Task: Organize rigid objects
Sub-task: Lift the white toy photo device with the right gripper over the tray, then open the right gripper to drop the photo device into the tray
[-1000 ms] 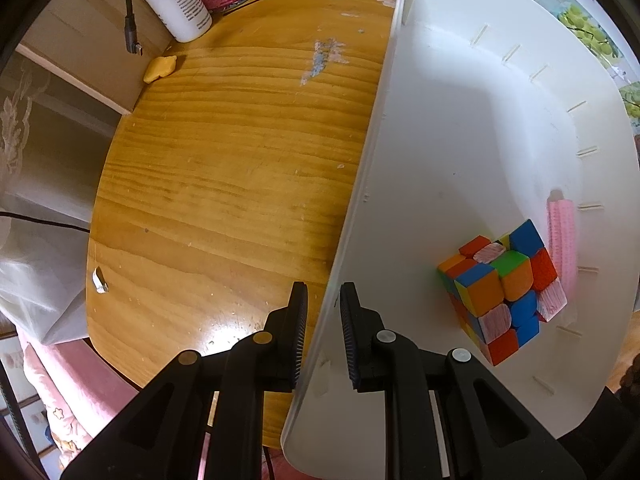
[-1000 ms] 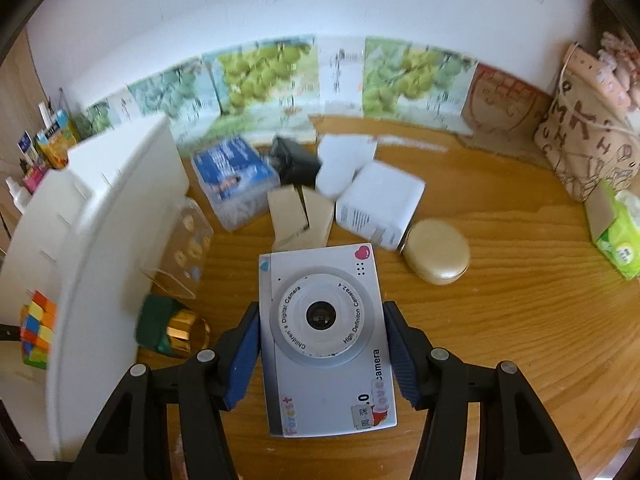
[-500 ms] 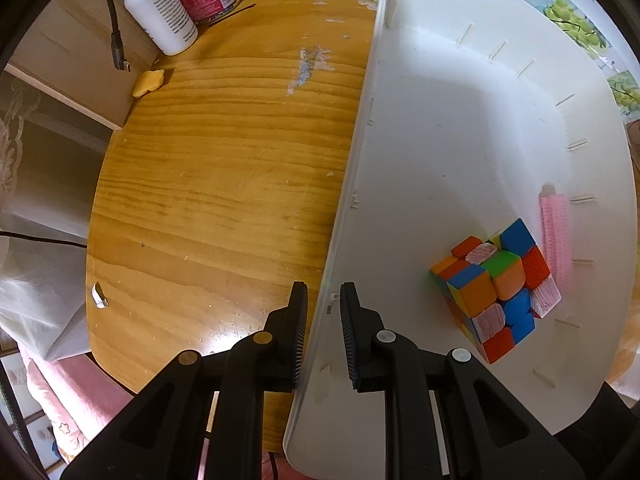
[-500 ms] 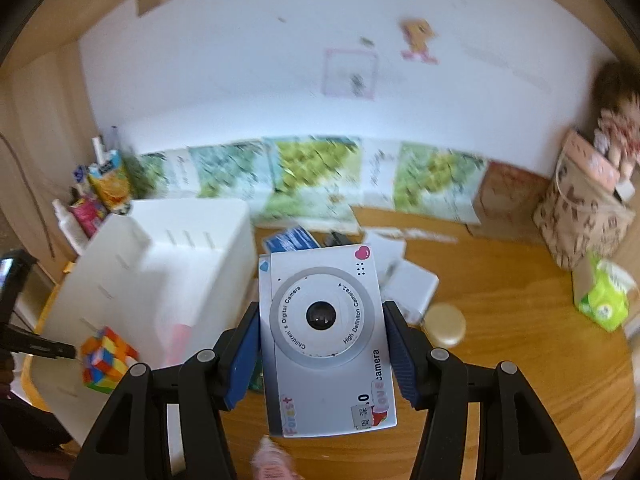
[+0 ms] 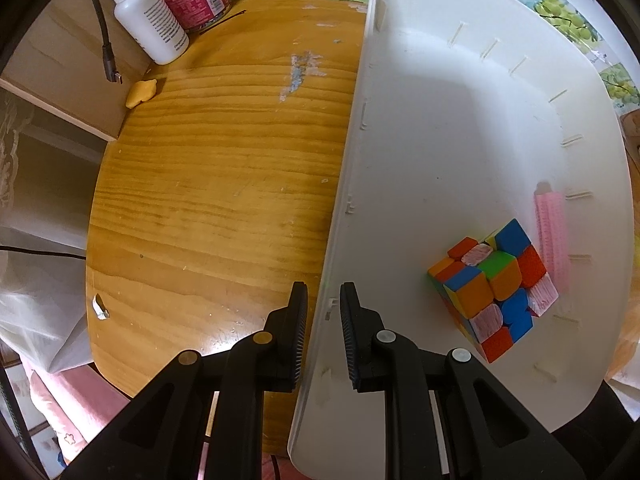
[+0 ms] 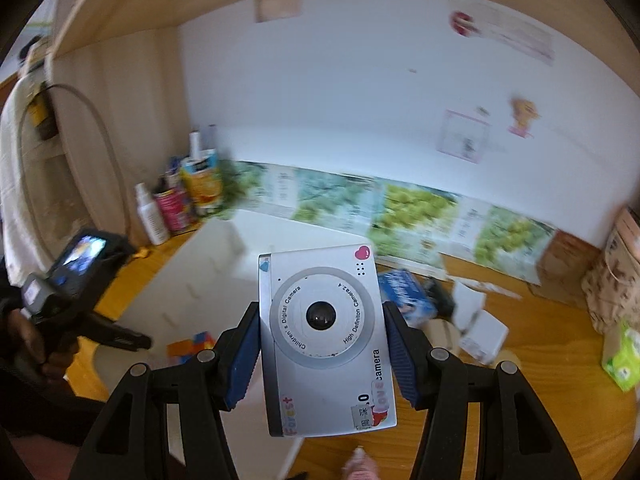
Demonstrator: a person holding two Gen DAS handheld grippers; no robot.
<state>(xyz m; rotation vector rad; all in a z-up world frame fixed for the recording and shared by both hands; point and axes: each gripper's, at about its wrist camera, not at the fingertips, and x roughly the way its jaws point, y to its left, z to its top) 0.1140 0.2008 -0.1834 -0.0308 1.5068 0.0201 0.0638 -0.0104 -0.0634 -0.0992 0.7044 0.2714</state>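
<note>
Both fisheye views bend straight lines hard toward dark, vignetted corners. The left wrist view is sharp and warmly lit: the wooden worktop (image 5: 208, 184) shows a soft sheen near its front edge, and a broad grey shadow lies inside the white bin (image 5: 460, 128), above the puzzle cube (image 5: 490, 292). The right wrist view is brighter; the toy camera (image 6: 324, 340) is crisp, while the wall (image 6: 340, 100) and clutter behind the toy camera are smeared by motion blur
</note>
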